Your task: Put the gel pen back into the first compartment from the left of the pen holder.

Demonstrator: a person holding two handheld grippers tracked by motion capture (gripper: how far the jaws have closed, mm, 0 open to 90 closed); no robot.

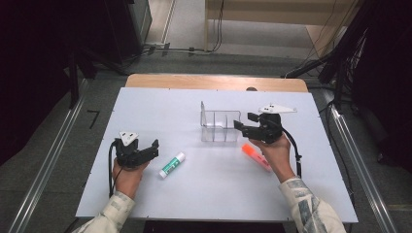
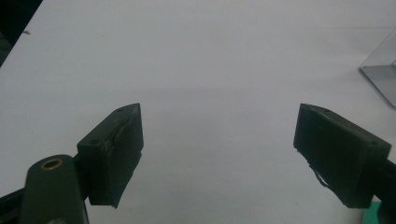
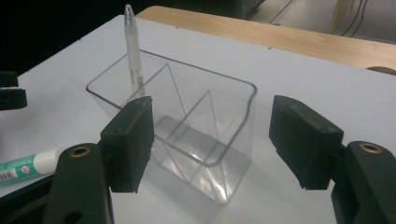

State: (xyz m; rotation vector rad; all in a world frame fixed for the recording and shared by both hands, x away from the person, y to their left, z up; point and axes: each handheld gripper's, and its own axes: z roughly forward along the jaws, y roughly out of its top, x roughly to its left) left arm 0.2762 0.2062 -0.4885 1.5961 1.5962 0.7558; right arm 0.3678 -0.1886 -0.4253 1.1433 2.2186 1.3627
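Observation:
A clear plastic organizer (image 1: 220, 127) with dividers stands at the middle of the white board. A white pen (image 3: 132, 51) stands upright in its far-left compartment. My right gripper (image 1: 244, 121) hovers just right of the organizer, open, its jaws framing the organizer (image 3: 243, 121) with nothing between the pads. A white glue stick (image 1: 172, 165) with a green label lies left of centre; it is also at the left edge of the right gripper view (image 3: 28, 165). An orange highlighter (image 1: 256, 157) lies under my right hand. My left gripper (image 1: 154, 148) rests open beside the glue stick, its jaws (image 2: 219, 149) empty over bare board.
The white board (image 1: 145, 107) sits on a wooden table whose far edge (image 1: 214, 81) shows behind it. Dark equipment and cables surround the table on the floor. The organizer's corner (image 2: 380, 79) shows at the right of the left gripper view.

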